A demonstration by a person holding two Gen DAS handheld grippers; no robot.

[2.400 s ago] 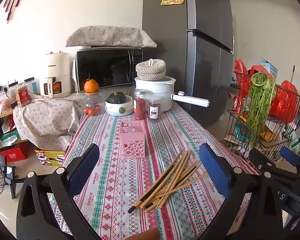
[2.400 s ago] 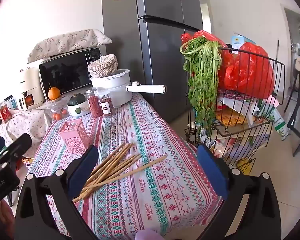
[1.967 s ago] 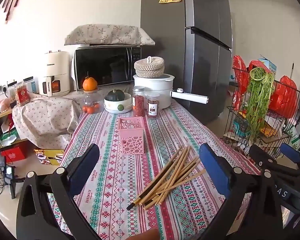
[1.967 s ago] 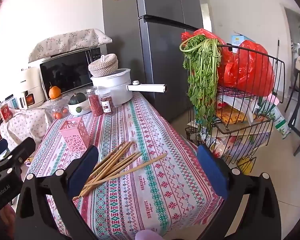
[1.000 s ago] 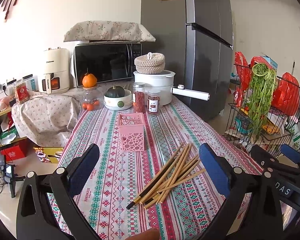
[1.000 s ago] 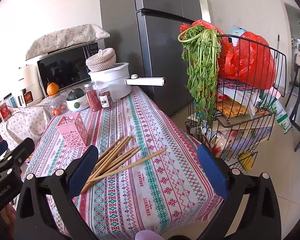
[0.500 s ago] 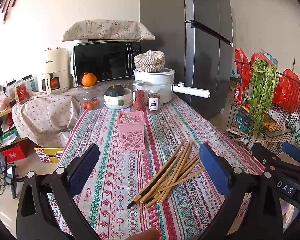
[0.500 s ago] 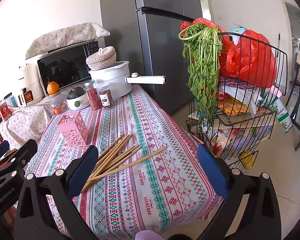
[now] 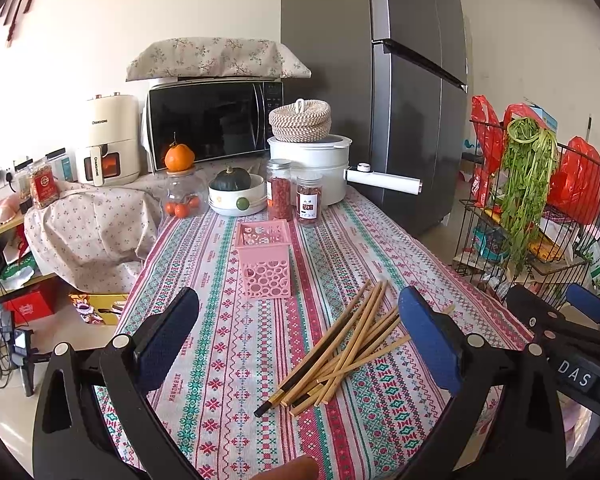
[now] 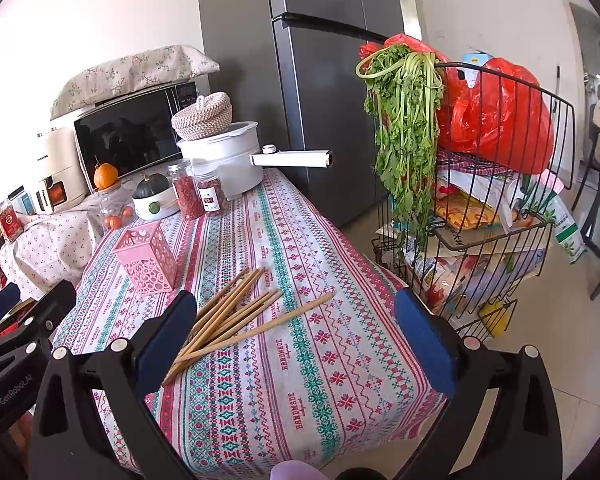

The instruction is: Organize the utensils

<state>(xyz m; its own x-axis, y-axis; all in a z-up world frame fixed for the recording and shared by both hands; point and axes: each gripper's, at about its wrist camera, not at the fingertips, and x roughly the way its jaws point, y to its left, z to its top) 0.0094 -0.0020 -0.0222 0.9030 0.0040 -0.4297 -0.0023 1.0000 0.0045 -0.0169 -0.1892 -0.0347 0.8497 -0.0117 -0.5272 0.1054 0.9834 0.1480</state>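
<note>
A loose pile of wooden chopsticks (image 9: 348,340) lies on the patterned tablecloth (image 9: 220,320); it also shows in the right wrist view (image 10: 236,312). A pink perforated utensil holder (image 9: 265,258) stands upright behind the pile, empty as far as I can see; it shows in the right wrist view (image 10: 148,258) too. My left gripper (image 9: 298,332) is open and empty, above the near end of the pile. My right gripper (image 10: 296,330) is open and empty, above the table's right part, just right of the pile.
Two spice jars (image 9: 279,188), a white bowl with a squash (image 9: 234,192), a glass jar with an orange on top (image 9: 180,192) and a white pot with a long handle (image 9: 312,168) stand at the far end. A wire basket rack (image 10: 480,200) with greens stands right of the table.
Both grippers have drifted slightly; the view has shifted a little closer to the table. The chopsticks and the pink holder have not moved. Both grippers stay open.
</note>
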